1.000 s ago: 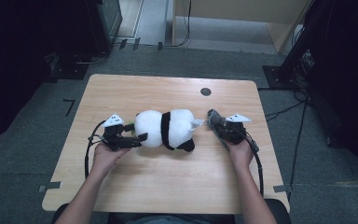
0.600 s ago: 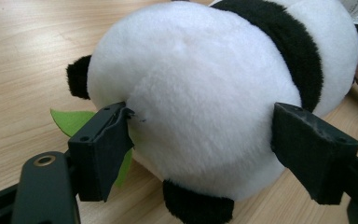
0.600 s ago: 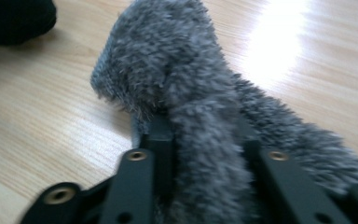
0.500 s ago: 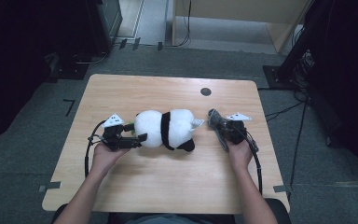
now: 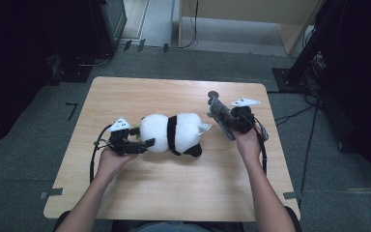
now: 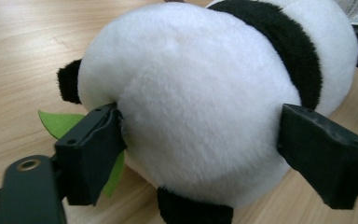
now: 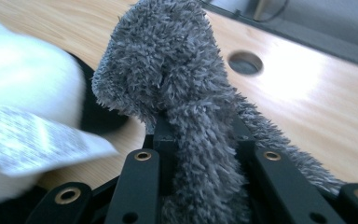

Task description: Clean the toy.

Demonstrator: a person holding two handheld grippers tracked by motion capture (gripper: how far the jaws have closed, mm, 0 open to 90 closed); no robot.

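Hands rest wide apart: left gripper [image 5: 147, 143] fingers [image 6: 91, 149] spread around the plush panda [image 5: 174, 133], right gripper [image 5: 221, 117] clamps a grey cloth [image 7: 186, 98] raised above the bench [image 5: 174, 193].

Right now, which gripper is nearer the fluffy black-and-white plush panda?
Left. The left gripper brackets the fluffy black-and-white plush panda; the right gripper, clamping a grey fuzzy cloth, sits beyond its paper tag.

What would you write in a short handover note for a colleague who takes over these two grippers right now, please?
Left gripper: jaws wide around the white end of the plush panda, just opened further; the left pad touches the fur, the right pad looks just clear.
Right gripper: shut on a grey fuzzy cloth, held above the wooden table beside the panda's tagged end.
Done: cloth picked up.
Left: judging by the setup, probably steady the panda and wipe it with the cloth.
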